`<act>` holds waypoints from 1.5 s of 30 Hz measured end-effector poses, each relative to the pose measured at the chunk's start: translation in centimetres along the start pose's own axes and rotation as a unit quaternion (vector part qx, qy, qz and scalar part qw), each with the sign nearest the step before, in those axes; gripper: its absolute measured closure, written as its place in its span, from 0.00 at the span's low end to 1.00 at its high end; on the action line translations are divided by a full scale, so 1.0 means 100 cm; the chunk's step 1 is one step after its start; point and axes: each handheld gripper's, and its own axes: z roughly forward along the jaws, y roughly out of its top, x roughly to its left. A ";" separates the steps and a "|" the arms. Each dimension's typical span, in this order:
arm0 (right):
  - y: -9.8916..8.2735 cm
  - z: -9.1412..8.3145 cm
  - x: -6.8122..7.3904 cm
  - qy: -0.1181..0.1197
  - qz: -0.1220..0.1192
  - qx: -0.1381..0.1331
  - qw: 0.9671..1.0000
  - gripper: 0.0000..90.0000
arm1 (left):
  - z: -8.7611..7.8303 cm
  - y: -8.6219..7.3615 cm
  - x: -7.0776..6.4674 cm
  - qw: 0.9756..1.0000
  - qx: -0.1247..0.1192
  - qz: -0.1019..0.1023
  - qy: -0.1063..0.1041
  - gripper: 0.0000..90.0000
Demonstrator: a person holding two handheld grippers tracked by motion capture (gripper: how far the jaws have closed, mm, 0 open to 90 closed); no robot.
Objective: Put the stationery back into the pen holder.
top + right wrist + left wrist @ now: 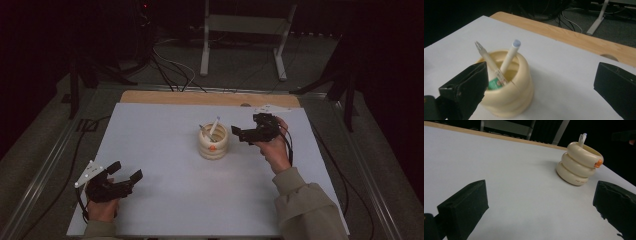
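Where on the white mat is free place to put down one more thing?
The white mat is bare between its left edge and the cream pen holder, and along the near edge between both hands. Crowded: the holder's right side, where the right gripper hovers.

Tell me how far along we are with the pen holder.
Done: two pens stand in the cream holder. In hand: nothing; the right gripper hovers open beside the holder, and the left gripper sits open near the table's front edge. What is left cannot be told.
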 end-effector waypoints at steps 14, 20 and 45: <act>-0.039 -0.035 -0.006 -0.025 -0.010 -0.004 1.000 0.00 | -0.001 0.001 -0.001 1.000 -0.002 0.003 0.005 0.00; -0.058 -0.052 0.000 -0.025 -0.041 -0.020 0.999 0.00 | -0.002 0.002 -0.001 1.000 -0.005 0.009 0.012 0.00; -0.126 -0.106 -0.013 -0.053 0.007 -0.081 0.995 0.00 | -0.002 0.012 -0.008 0.997 -0.023 0.062 0.025 0.00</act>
